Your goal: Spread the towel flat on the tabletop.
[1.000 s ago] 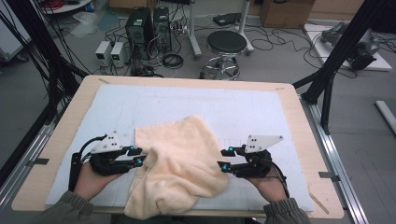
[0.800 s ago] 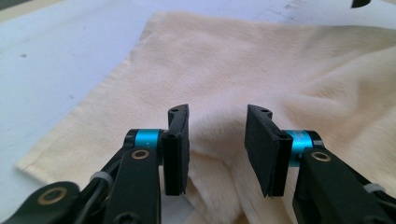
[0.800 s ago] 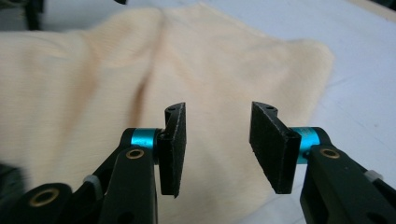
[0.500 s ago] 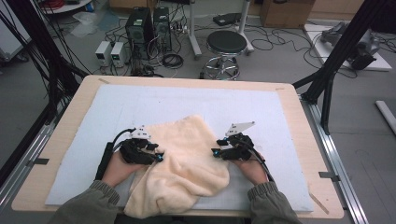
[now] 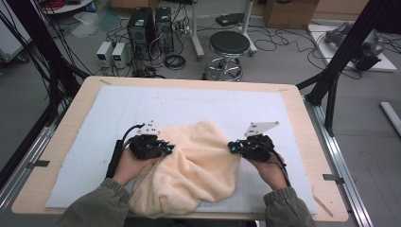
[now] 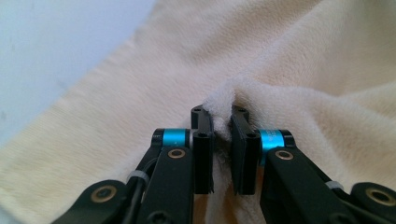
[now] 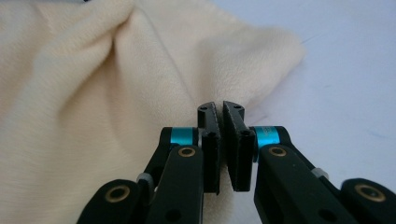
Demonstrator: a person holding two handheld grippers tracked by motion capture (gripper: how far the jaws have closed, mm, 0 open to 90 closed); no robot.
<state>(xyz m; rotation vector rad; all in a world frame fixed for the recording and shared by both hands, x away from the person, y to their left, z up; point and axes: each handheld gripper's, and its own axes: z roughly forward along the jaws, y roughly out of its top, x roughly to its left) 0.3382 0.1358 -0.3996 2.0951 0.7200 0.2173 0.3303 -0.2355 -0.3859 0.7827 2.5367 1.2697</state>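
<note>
The table point(image 5: 302, 123) carries a pale blue mat point(image 5: 142, 106) that covers most of its top, with bare wood left as a border. On the near half of the mat lies a cream towel point(image 5: 198, 170), rumpled and partly folded over itself, its near edge reaching the near edge of the table between the person's sleeves.

The left gripper point(image 5: 163, 147), held in the left hand point(image 5: 127, 165), sits at the towel's left edge. Its jaws have just been closing, and in the left gripper view they are clamped on a raised pinch of towel point(image 6: 219, 100), the fabric bunched up between the pads with only a thin fold keeping them apart.

The right gripper point(image 5: 232, 146), held in the right hand point(image 5: 272, 172), sits at the towel's right edge, level with the left one. Its jaws have just been closing too; in the right gripper view the pads are nearly together and grip the towel's point(image 7: 93, 93) edge close to its right far corner, with bare mat point(image 7: 345, 70) to the right.

No containers stand on the table.
</note>
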